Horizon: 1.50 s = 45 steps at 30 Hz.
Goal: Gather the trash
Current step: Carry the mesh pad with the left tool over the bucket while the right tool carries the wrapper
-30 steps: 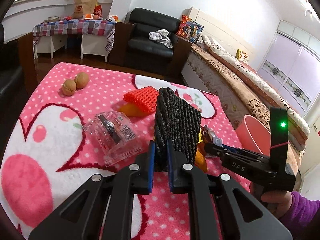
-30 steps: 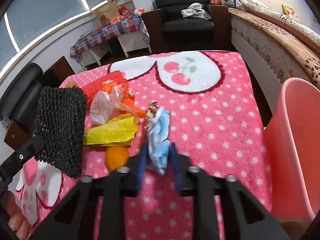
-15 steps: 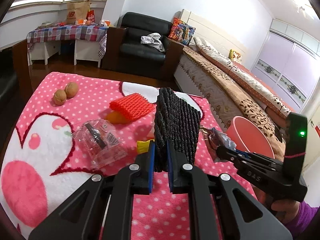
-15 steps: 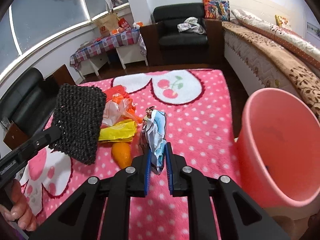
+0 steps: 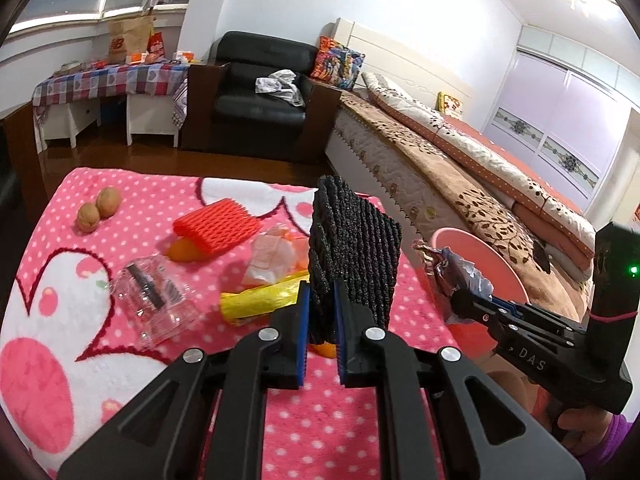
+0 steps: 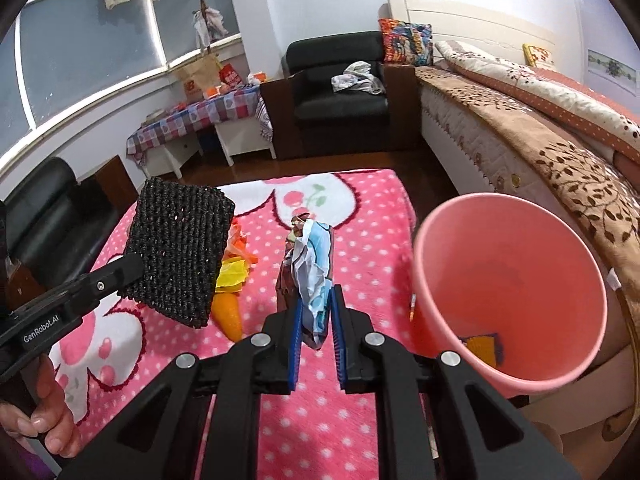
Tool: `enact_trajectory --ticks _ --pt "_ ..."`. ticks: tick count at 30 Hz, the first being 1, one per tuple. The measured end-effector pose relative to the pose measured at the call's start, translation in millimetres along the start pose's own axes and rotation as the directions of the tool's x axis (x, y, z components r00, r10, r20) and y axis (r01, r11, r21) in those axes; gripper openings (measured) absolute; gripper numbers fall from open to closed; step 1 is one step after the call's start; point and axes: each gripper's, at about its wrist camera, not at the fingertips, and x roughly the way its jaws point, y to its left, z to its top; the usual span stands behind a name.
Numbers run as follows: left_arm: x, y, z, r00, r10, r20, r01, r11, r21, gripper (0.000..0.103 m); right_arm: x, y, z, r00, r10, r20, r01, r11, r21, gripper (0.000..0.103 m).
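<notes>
Two grips | left gripper [image 5: 320,296] clamps black mesh [image 5: 356,248] | right gripper [image 6: 314,312] pinches wrapper [image 6: 310,264] beside pink bin [image 6: 440,280]

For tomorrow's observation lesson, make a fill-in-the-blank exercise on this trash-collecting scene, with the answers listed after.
1. The left gripper is shut on a ____ foam net.
2. The right gripper is shut on a crumpled ____.
3. The bucket beside the blanket is coloured ____.
4. Two ____ lie near the blanket's far corner.

Answers: black; wrapper; pink; walnuts

Black foam net [image 5: 354,248] and crumpled wrapper [image 6: 310,268] held upright; pink bin [image 6: 508,292] beside.
</notes>
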Motion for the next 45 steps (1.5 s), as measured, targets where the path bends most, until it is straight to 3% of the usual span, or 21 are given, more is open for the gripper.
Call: enact_trajectory --ticks 23,45 --pt "23.5 -87.0 11.2 0.997 -0.082 -0.016 0.083 0.985 0.148 0.011 -45.5 -85.9 -7.4 0.990 -0.117 0.073 0.104 0.981 0.163 0.013" --pt "70.2 -148.4 17.1 0.993 -0.102 -0.059 0.114 0.961 0.252 0.011 -45.3 -141.0 -19.2 0.981 -0.187 0.059 0.163 0.946 0.281 0.013"
